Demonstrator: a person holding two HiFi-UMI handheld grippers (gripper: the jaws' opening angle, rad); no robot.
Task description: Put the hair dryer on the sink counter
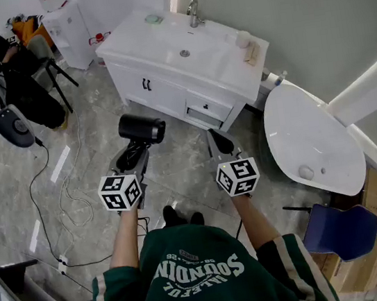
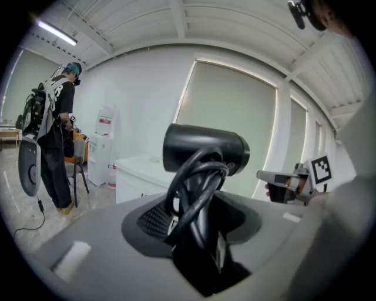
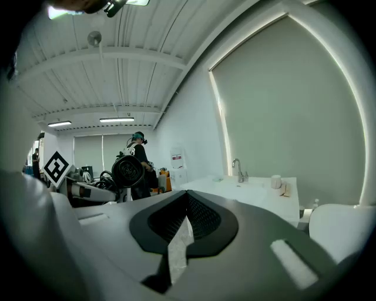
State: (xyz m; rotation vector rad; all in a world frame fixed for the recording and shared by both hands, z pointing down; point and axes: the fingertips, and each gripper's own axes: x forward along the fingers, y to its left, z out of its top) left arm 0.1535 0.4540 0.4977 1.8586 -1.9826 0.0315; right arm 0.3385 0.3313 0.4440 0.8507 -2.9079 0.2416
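Carrying is being done: the black hair dryer (image 1: 142, 128) is being gripped by its cord-wrapped handle in the left gripper (image 1: 136, 154), well apart from the sink counter (image 1: 133, 35). The right gripper (image 1: 218, 138) is being held closed (empty). A forward reach to bare countertop is being called for.

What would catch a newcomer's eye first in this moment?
The black hair dryer, its cord looped round it, stands upright in the left tongs at the middle of the head view. Just beyond it sits the white sink counter with its chrome faucet; the dryer is not yet on it. The right tongs alongside are shut and empty.
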